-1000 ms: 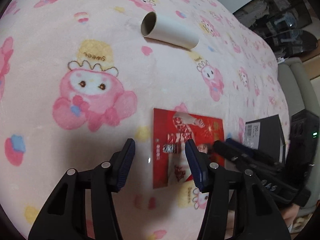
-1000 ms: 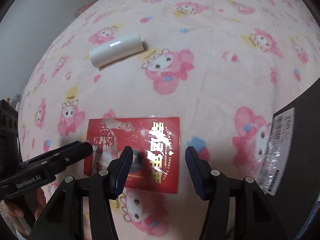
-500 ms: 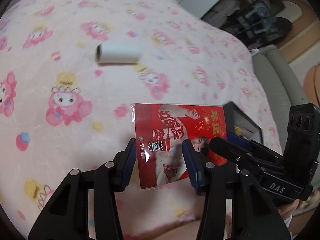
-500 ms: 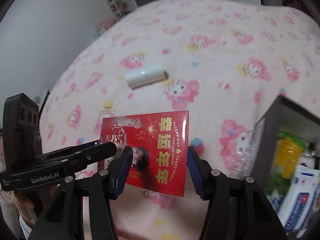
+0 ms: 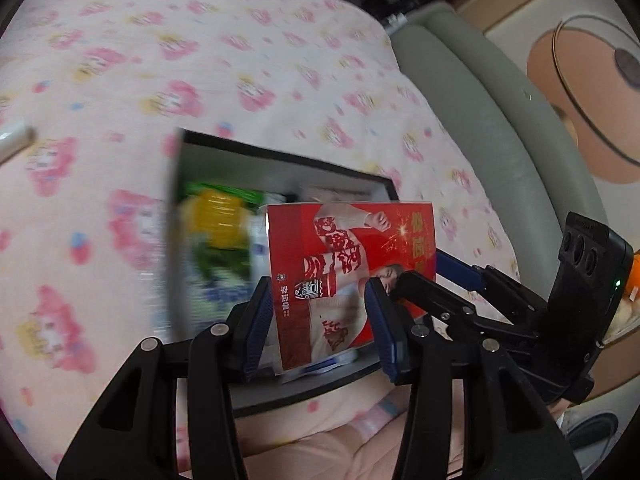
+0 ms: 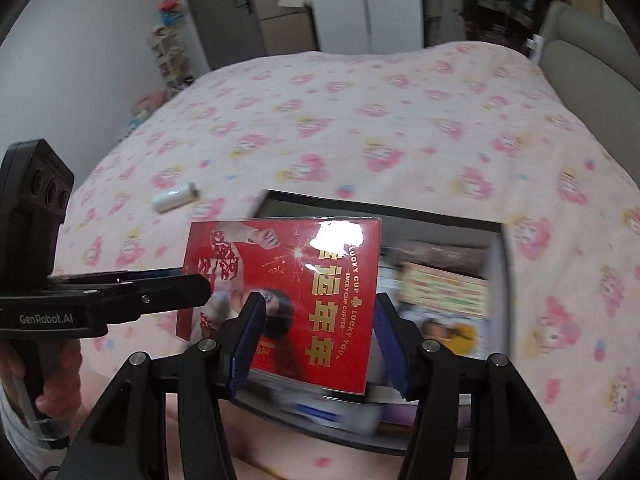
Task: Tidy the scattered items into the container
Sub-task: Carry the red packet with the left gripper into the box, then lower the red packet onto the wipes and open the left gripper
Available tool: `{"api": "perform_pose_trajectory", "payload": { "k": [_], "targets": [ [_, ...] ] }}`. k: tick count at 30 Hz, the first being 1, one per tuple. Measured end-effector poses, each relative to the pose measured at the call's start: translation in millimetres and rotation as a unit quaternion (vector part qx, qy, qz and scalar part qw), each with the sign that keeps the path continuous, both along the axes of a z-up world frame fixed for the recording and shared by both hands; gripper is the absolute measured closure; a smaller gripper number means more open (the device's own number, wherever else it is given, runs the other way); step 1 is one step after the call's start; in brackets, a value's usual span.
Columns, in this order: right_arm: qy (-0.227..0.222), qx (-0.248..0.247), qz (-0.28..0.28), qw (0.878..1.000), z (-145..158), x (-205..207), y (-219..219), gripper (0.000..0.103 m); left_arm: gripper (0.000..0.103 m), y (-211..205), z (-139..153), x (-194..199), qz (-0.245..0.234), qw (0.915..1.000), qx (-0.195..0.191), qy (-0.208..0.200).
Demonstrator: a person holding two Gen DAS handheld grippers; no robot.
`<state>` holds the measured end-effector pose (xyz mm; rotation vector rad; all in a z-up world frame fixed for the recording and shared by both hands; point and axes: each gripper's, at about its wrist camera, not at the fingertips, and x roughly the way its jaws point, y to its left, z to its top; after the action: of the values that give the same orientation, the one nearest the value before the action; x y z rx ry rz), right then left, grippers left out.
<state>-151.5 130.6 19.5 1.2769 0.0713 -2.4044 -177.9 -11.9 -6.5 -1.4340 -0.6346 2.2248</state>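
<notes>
Packet (image 5: 352, 264) is hanging over the box (image 5: 280, 156), sitting between the parted fingers of left gripper (image 5: 320, 320) and right gripper (image 6: 318, 336); which is gripping, I cannot tell.

The packet (image 6: 304, 296) hangs above the container (image 6: 496, 240); the roll (image 6: 174, 198) lies left on the blanket (image 6: 400, 120).

Red packet (image 6: 304, 292) above open black box (image 6: 496, 248); white roll (image 6: 175, 197) apart

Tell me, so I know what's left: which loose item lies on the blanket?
The white roll, lying on the pink blanket; the red packet is up over the black box.
</notes>
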Motion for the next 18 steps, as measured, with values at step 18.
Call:
{"api": "perform_pose_trajectory", "payload": {
  "k": [18],
  "targets": [
    [-0.04,0.005,-0.146,0.988,-51,-43,115,0.051,0.057,36,-71,-30,0.017,0.9994,0.002,-0.031]
  ]
}}
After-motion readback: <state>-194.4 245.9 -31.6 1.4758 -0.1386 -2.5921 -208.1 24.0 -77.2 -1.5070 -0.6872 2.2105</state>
